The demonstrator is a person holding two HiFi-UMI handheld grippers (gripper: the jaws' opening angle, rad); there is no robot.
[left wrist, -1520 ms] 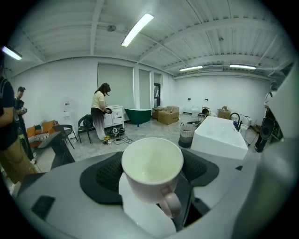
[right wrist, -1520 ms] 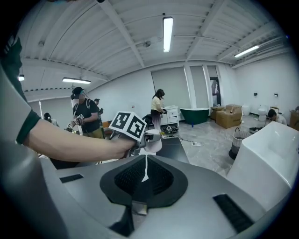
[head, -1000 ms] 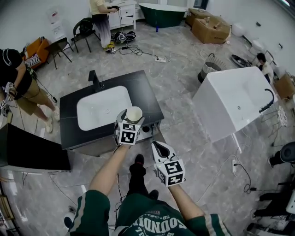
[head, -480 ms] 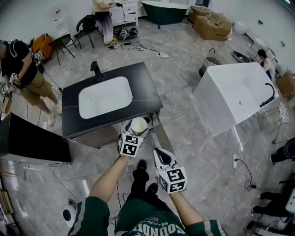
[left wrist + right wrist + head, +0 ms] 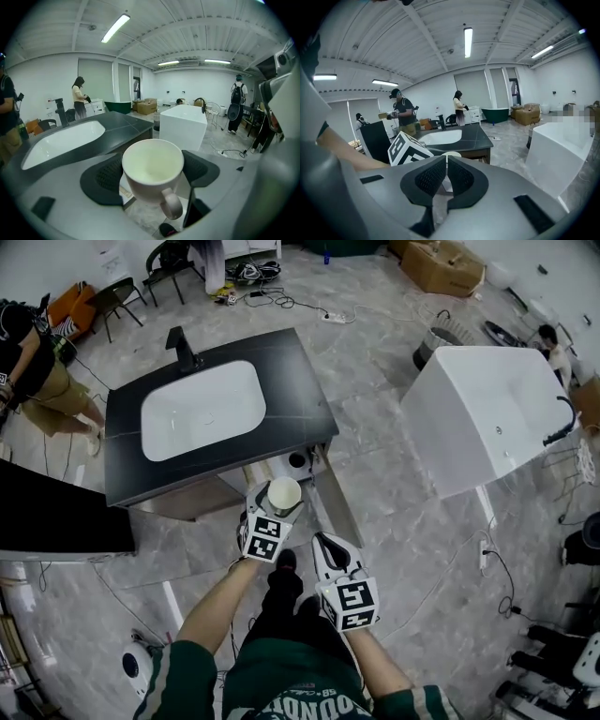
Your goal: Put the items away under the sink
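L gripper jaws spread wide, pinching the white mug by its sides, rim up. The mug hangs just in front of the open cabinet under the sink. R gripper jaws nearly pressed together, nothing btwn. To do it well: hold the mug level, go in low under the top's edge, clear the door, set the mug down, then release.

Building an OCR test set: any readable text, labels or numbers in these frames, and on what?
"OUND": partial white lettering, upside down, on the green shirt; the rest is cut off by the frame edge.
Marker cubes: black-and-white square patterns only, no words.
Mug: no print visible.
Cardboard boxes: any print is too small to read.
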